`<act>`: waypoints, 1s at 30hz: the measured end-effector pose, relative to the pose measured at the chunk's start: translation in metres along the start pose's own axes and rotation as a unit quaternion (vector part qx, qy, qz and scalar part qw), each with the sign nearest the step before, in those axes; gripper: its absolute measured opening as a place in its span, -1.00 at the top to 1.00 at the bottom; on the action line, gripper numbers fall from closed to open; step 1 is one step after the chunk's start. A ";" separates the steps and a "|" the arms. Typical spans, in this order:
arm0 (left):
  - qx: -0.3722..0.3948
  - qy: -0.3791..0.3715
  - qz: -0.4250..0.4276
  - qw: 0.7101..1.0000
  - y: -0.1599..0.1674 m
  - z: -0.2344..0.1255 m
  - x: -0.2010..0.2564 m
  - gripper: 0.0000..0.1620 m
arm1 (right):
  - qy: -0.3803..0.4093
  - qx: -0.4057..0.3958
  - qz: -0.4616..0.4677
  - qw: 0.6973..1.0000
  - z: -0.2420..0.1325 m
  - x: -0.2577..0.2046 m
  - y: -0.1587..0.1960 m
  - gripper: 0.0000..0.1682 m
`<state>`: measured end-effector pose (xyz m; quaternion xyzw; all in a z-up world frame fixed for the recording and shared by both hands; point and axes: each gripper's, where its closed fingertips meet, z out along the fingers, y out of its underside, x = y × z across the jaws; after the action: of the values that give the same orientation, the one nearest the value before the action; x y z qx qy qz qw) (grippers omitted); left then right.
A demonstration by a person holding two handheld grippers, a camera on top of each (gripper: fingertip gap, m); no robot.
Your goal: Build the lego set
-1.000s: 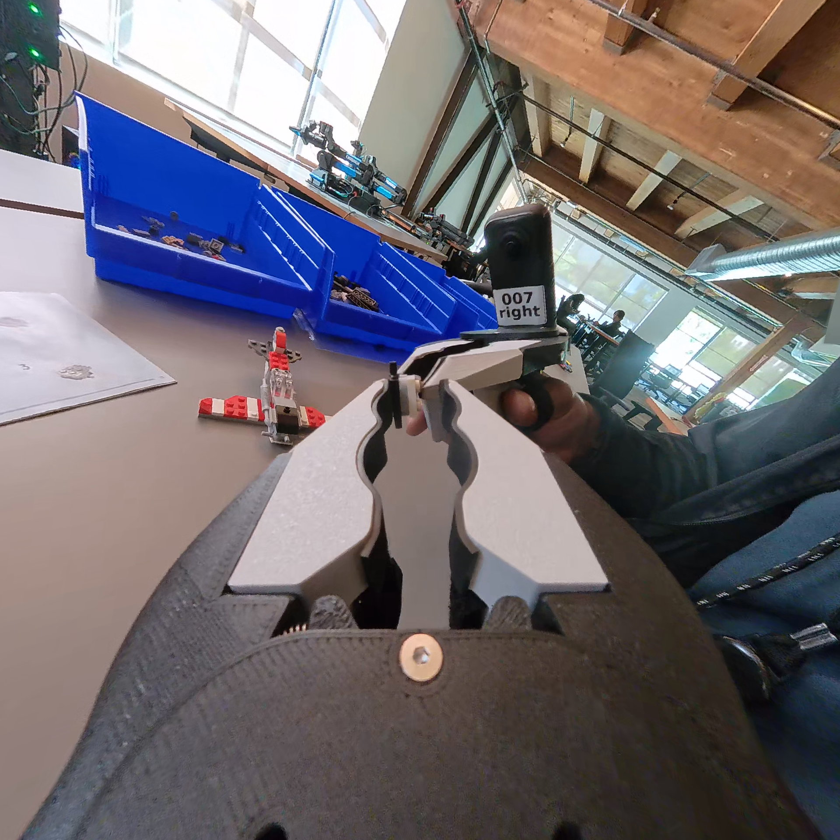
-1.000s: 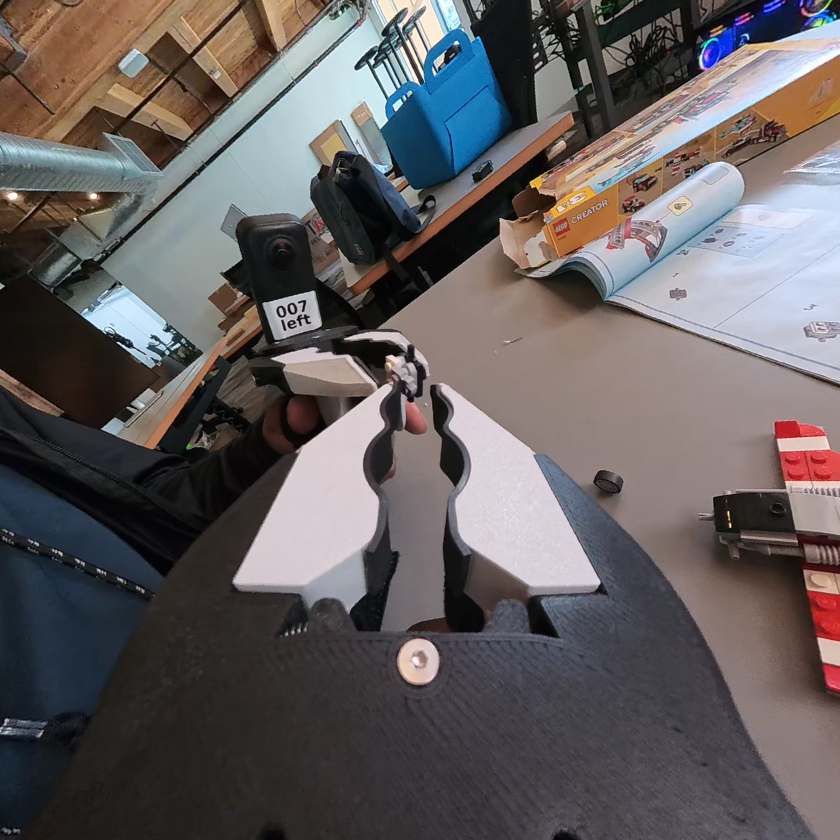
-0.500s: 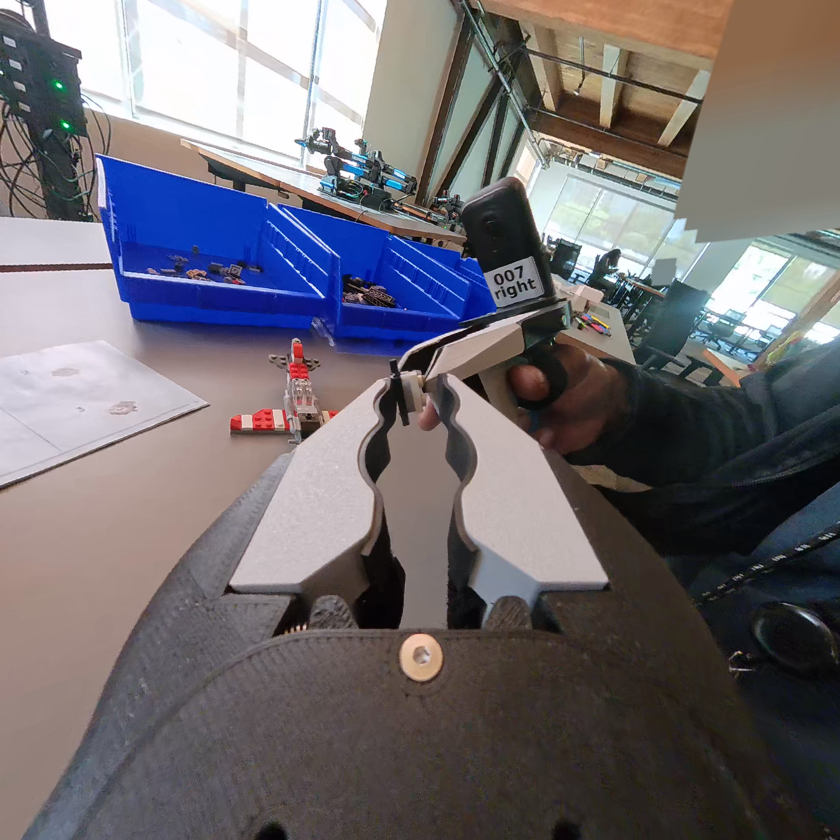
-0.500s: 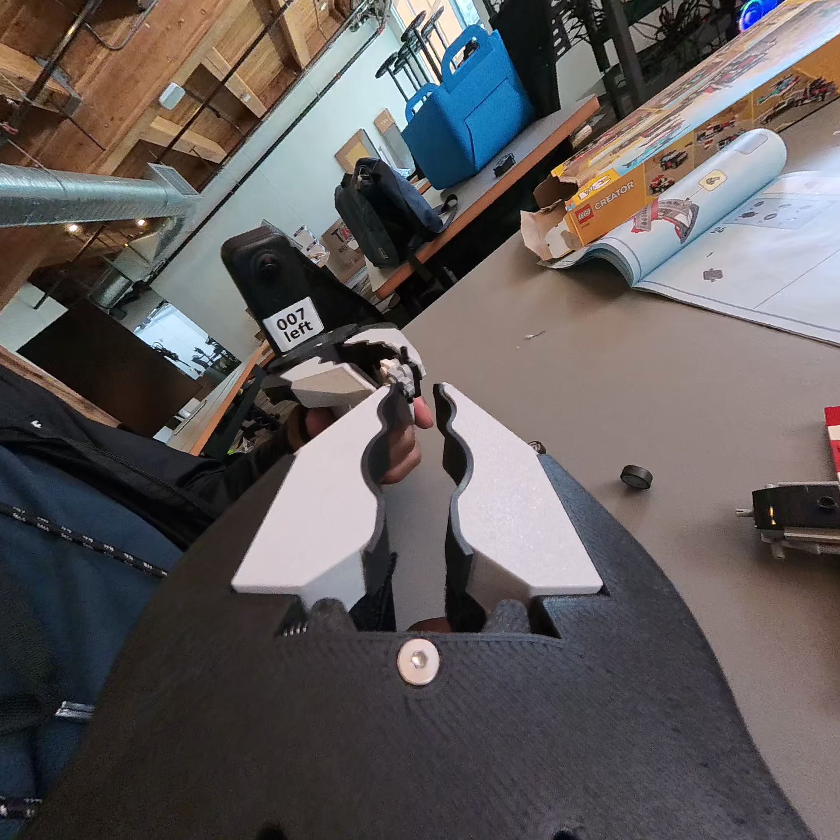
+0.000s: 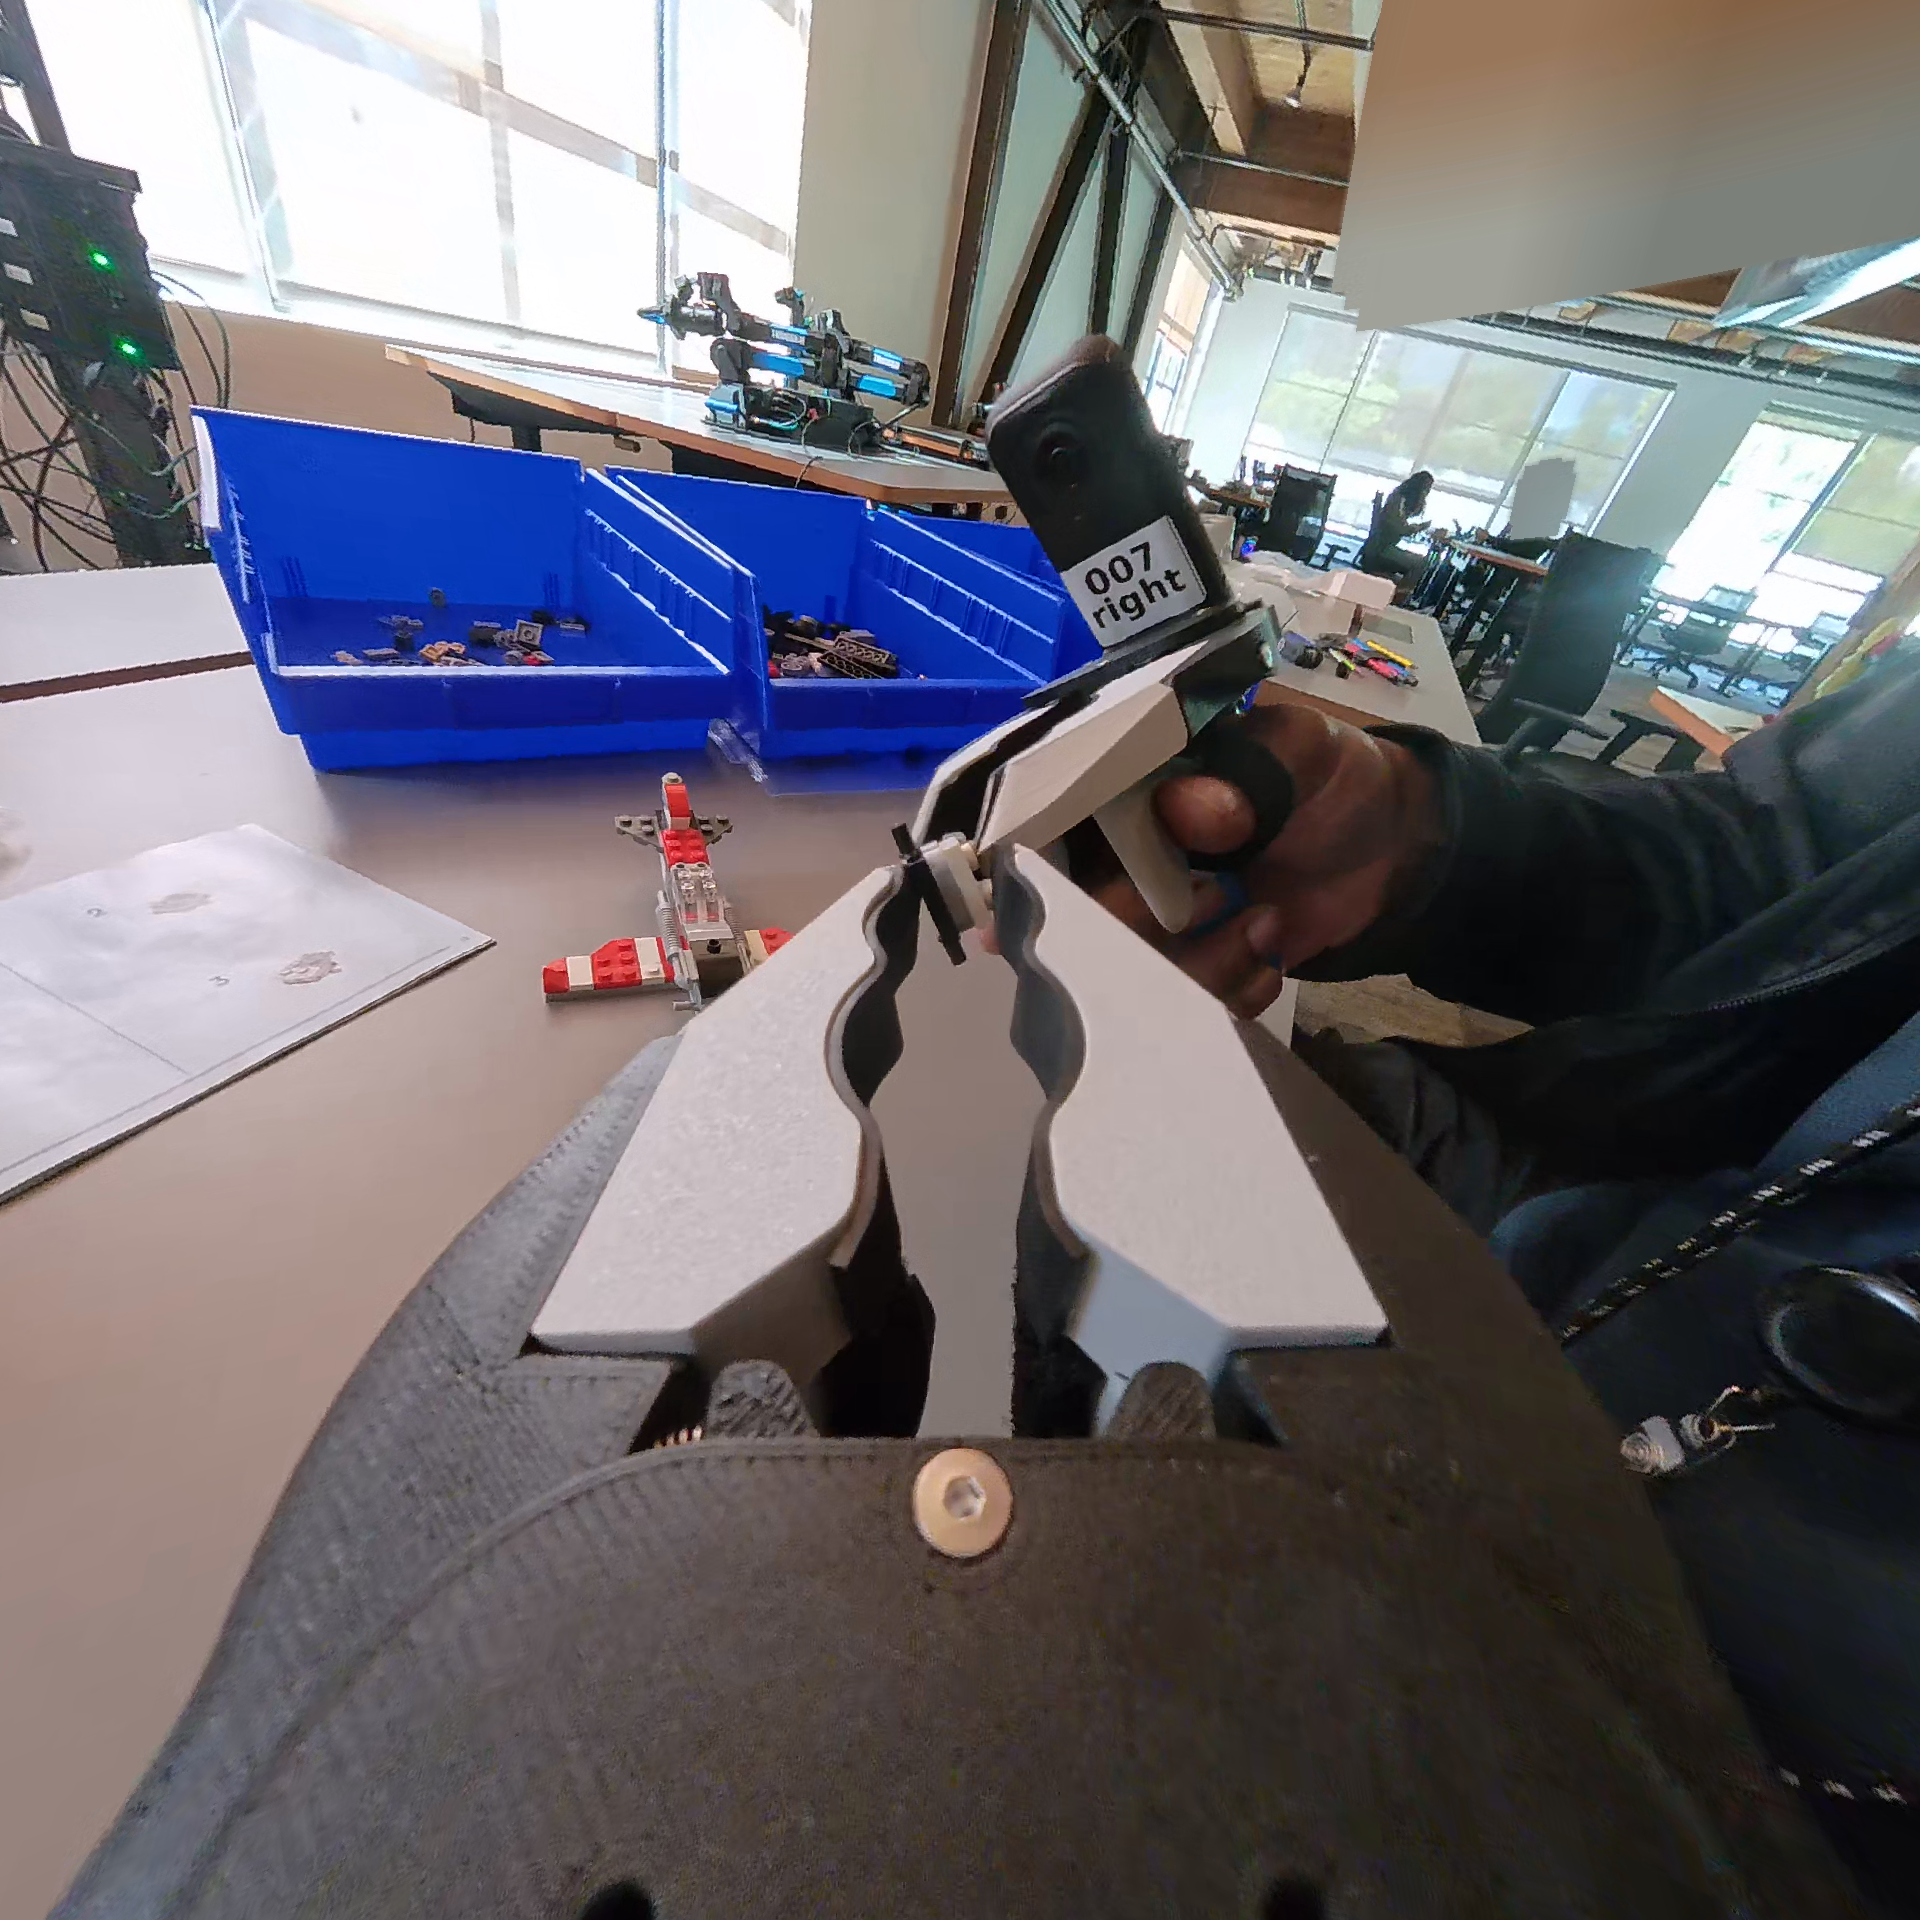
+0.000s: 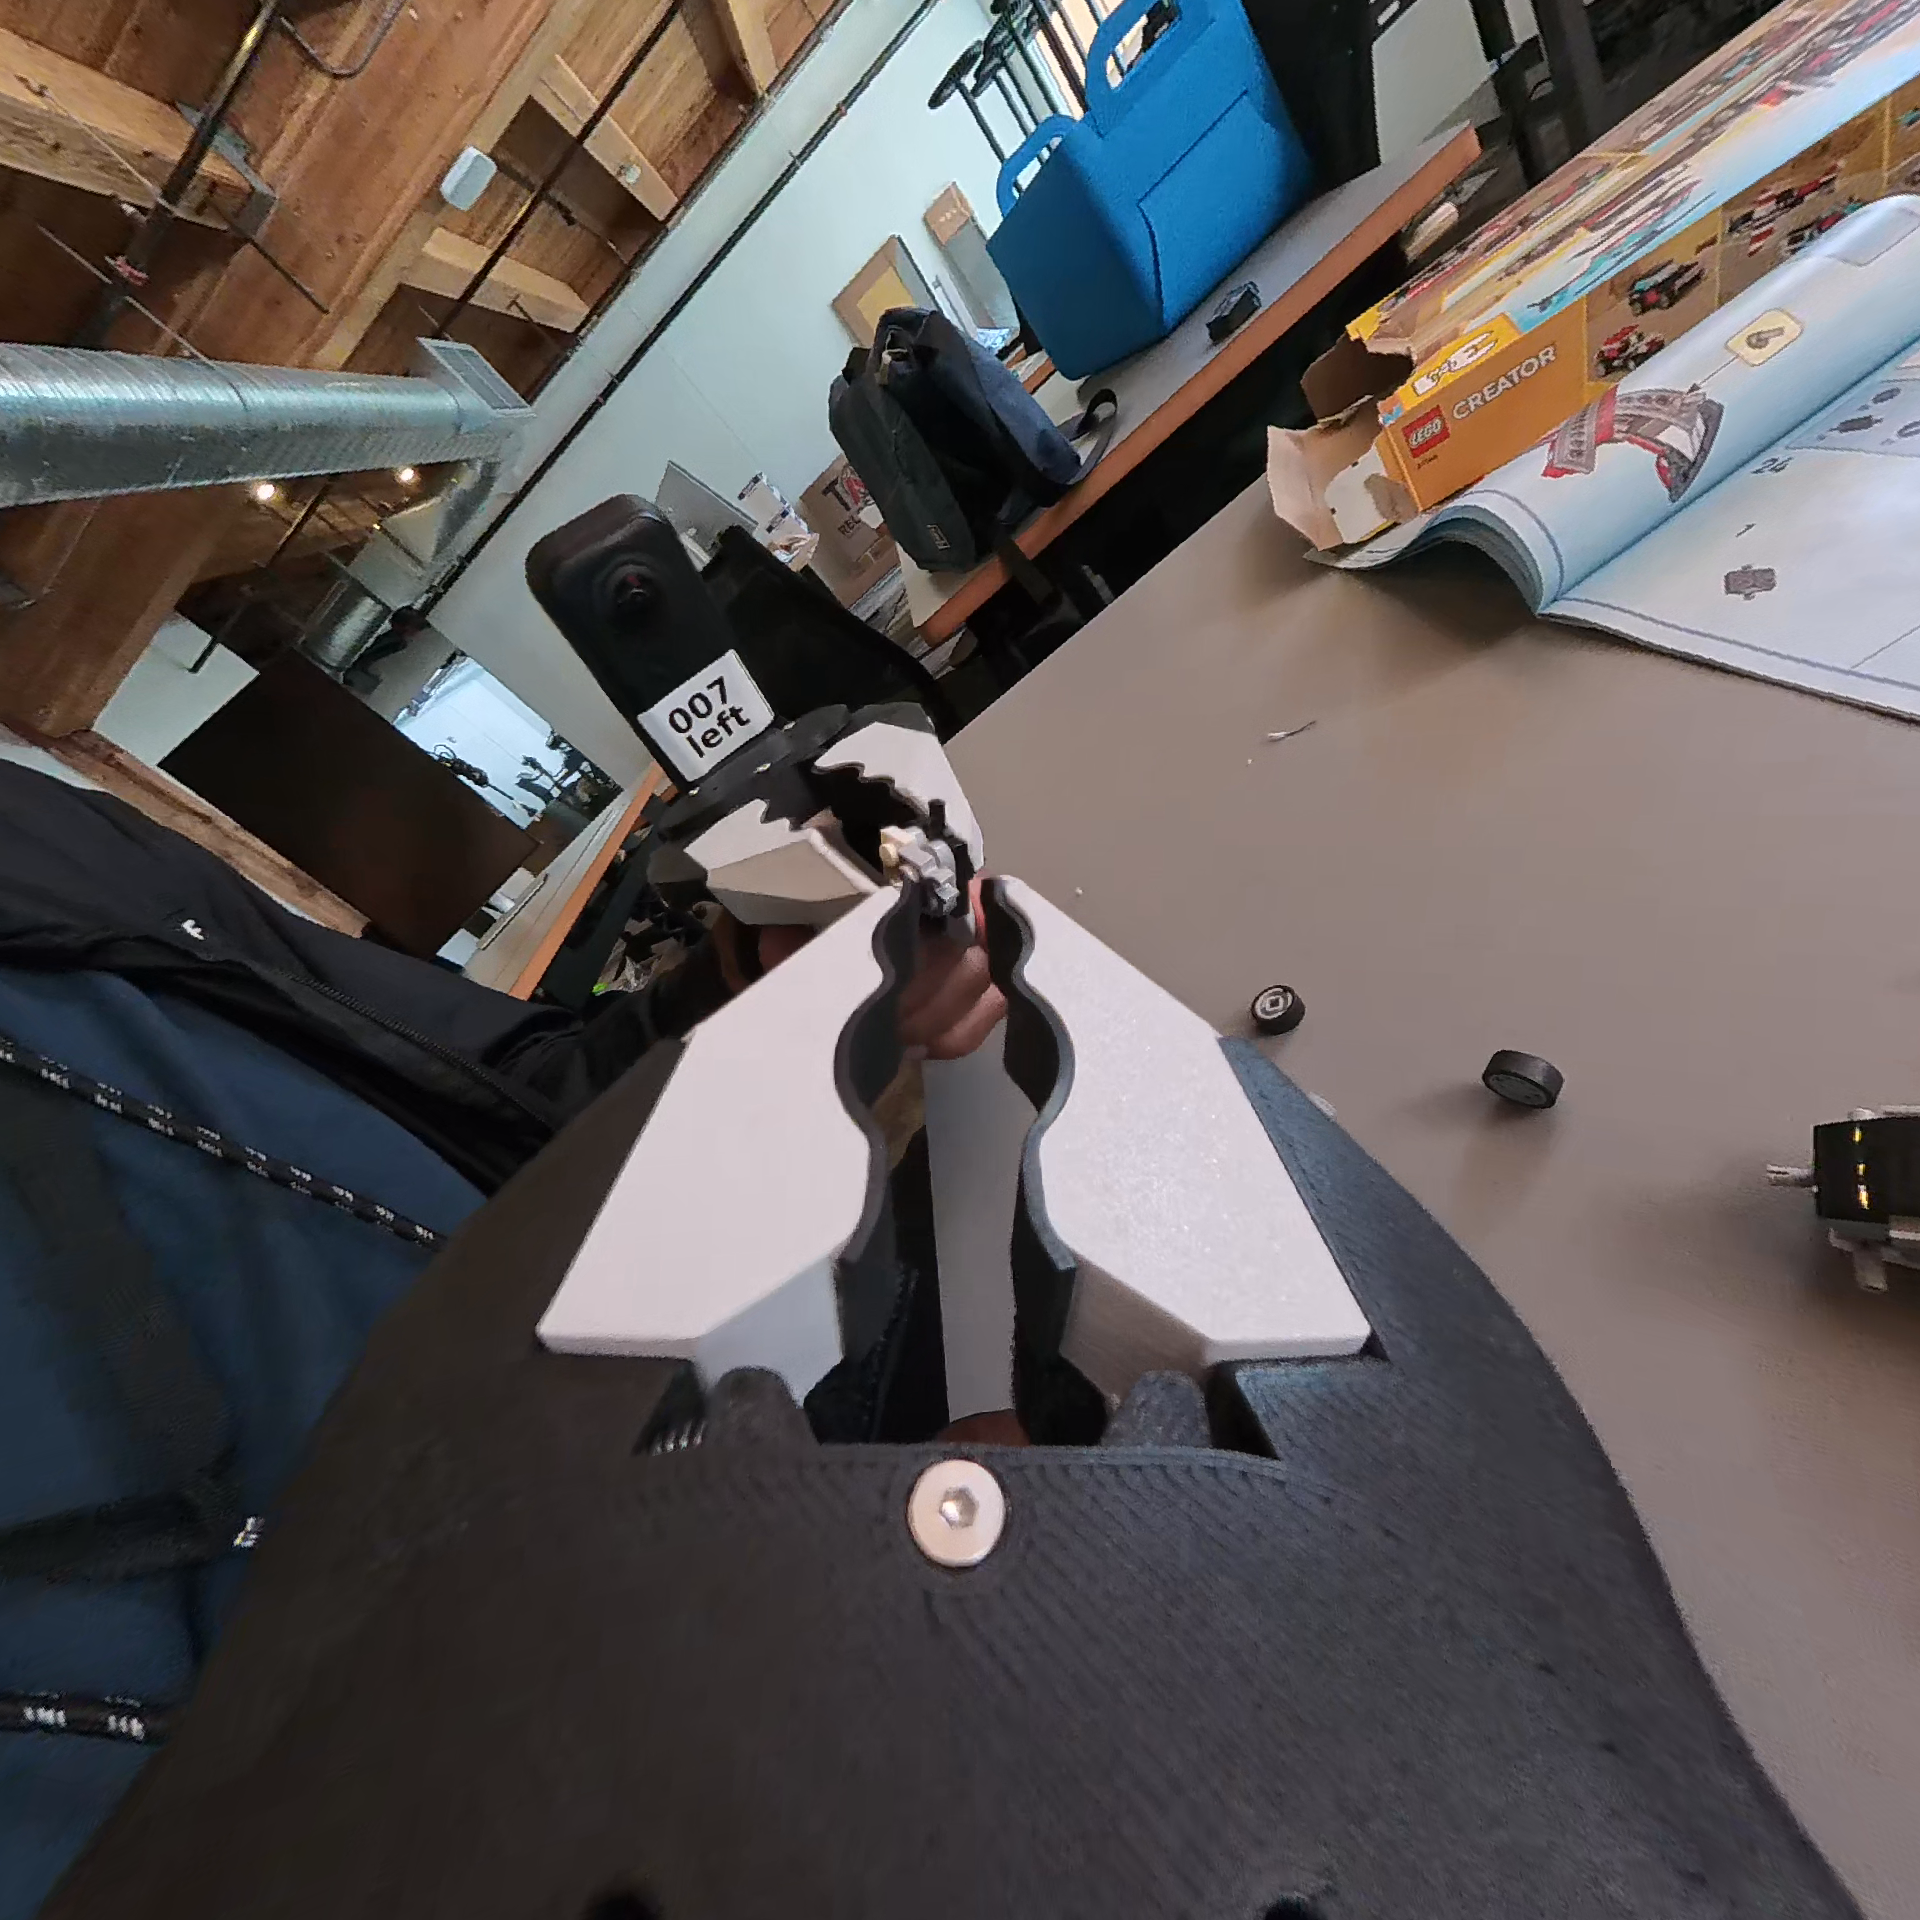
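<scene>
Seen from the left wrist, the plane model [image 5: 681, 930] lies on the table [image 5: 312, 1247] at eleven o'clock, two bins [image 5: 499, 613] behind it side by side, a paper sheet [image 5: 177, 977] at nine. From the right wrist, two wheels [image 6: 1522, 1078] lie at two o'clock, the booklet [image 6: 1704, 561] and box [image 6: 1558, 343] beyond.

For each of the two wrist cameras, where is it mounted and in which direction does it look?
Left wrist view: on the left gripper, looking along its fingers across the table to the blue bins and the plane model; it shows the right gripper and the hand holding it.
Right wrist view: on the right gripper, facing the opposite way, toward the booklet and box; it shows the left gripper and a dark sleeve.
Shared: both grippers pinching the small lego piece, and the table.
</scene>
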<state>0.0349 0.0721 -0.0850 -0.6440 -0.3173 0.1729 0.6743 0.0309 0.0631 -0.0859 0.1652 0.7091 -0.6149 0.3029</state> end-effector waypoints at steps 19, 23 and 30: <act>-0.014 0.031 0.082 0.996 0.004 -0.006 0.015 0.80 | -0.058 -0.044 0.030 0.997 -0.001 -0.014 0.012 0.85; -0.009 0.037 0.093 0.995 0.003 -0.007 0.019 0.81 | -0.065 -0.052 0.025 0.996 -0.001 -0.017 0.013 0.86; -0.010 0.049 0.109 0.993 0.006 -0.007 0.023 0.81 | -0.076 -0.066 0.026 0.995 -0.002 -0.020 0.017 0.87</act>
<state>0.0574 0.0818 -0.0859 -0.6890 -0.2132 0.2108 0.6598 0.0561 0.0710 -0.0862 0.1158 0.7186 -0.5697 0.3818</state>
